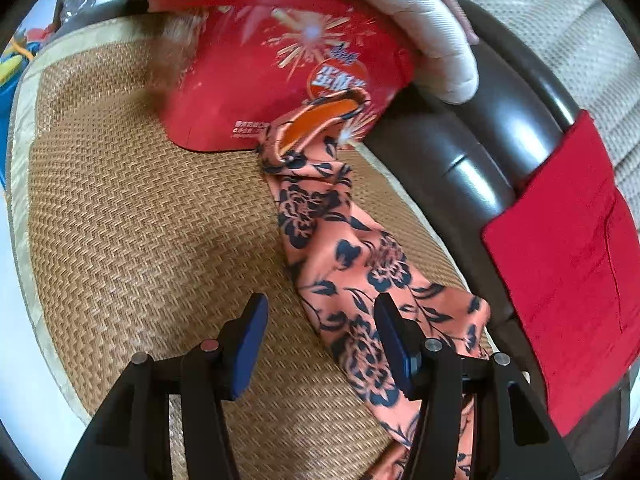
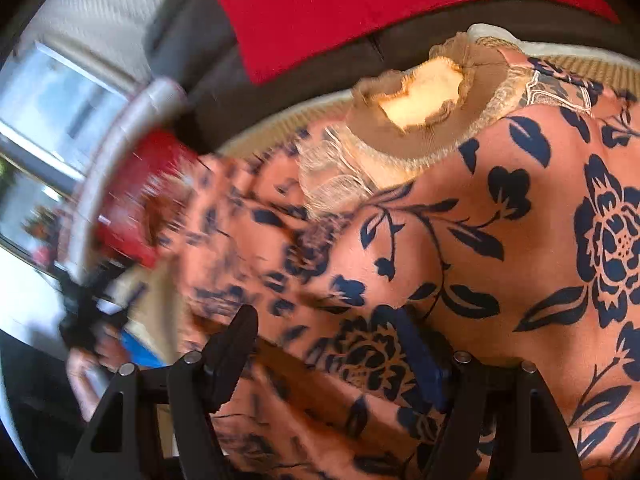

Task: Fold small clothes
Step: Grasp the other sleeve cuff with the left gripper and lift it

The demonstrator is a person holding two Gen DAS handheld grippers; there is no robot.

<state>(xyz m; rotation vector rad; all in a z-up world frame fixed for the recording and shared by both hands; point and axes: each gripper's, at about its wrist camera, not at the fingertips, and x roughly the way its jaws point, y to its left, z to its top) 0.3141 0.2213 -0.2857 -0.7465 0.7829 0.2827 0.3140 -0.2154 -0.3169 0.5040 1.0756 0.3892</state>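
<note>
Between my left claw's [image 1: 320, 320] spread jaws lies woven mat [image 1: 140, 220], the flowered garment [image 1: 352, 264] just beside its right finger; my right claw [image 2: 324, 336] gapes over the same cloth; beyond, a red bag [image 1: 280, 80] and sofa arm [image 1: 480, 152].

Woven mat [image 1: 132, 208] covering seat, carrying floral garment [image 1: 360, 276] and red printed bag [image 1: 280, 80].
</note>
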